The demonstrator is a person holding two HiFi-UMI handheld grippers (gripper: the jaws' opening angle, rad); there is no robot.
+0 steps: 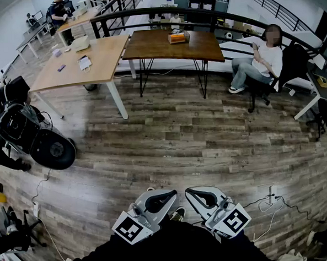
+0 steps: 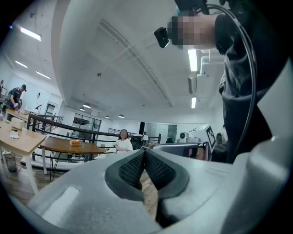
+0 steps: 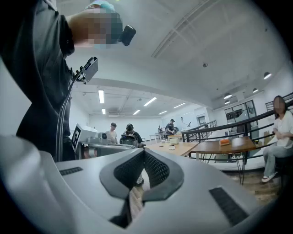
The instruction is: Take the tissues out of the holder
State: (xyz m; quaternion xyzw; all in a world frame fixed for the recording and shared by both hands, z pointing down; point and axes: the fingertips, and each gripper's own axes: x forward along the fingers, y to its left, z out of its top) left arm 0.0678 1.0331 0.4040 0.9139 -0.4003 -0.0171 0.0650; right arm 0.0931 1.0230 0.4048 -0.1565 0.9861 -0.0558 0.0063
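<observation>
At the bottom of the head view, close against the person's dark clothing, the left gripper (image 1: 166,199) and the right gripper (image 1: 198,197) sit side by side with their tips angled toward each other. Each gripper's own view shows its ribbed pads meeting at the tip with nothing held between them: left gripper (image 2: 144,153), right gripper (image 3: 144,153). Both hang above the wood-plank floor (image 1: 180,131). Well apart from them, across the room, stands a dark wooden table (image 1: 147,48) with thin black legs, and on it, near its far edge, rests the orange tissue holder (image 1: 177,37), untouched. A paler table (image 1: 101,62) adjoins it on the left, and a seated person (image 1: 258,60) is to its right.
</observation>
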